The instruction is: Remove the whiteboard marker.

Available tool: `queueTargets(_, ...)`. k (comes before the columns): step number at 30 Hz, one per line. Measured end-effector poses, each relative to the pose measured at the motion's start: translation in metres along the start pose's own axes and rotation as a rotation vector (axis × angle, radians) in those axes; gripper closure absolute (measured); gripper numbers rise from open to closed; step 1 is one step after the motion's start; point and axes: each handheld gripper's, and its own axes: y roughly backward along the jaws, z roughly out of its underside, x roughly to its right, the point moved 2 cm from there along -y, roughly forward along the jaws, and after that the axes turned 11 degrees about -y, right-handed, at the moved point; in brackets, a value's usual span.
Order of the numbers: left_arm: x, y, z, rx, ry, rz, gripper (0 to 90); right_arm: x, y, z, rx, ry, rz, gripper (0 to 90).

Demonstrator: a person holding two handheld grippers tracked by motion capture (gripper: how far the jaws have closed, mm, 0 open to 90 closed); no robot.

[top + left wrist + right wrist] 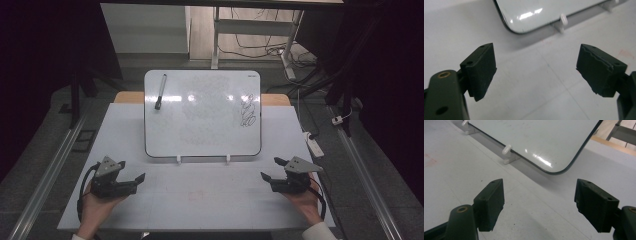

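Both the left gripper [131, 171] and the right gripper [270, 168] rested wide open and empty on the white table [200, 200], flanking a propped whiteboard [202, 115] bearing a marker [160, 91] at its upper left.

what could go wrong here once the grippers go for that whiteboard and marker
1. The whiteboard leans on two small white feet; a push from either gripper could tip or slide it.
2. The marker sits high on the sloped board, so a loose pinch by the open left gripper may send it sliding down.
3. The black scribble lies on the right gripper side; a passing gripper or sleeve could smear it.
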Motion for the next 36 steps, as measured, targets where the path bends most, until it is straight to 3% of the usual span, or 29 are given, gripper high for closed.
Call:
queueTargets(11, -0.02, -0.011, -0.073, 0.064, 0.015, -0.004, 18.8, 0.001, -0.003, 0.003, -0.017, 0.005, -0.004, 25.1)
queueTargets(22, -0.037, -0.036, -0.143, 0.081, -0.019, -0.041, 22.6, 0.007, 0.005, 0.007, -0.001, -0.028, 0.013, 27.4)
queueTargets(29, -0.061, -0.063, -0.176, 0.089, 0.01, -0.08, 25.6, 0.007, 0.003, 0.009, -0.012, -0.029, 0.014, 28.0)
queueTargets(36, -0.084, -0.086, -0.197, 0.084, 0.017, -0.148, 30.2, 0.007, 0.0, 0.01, -0.028, -0.029, 0.017, 28.3)
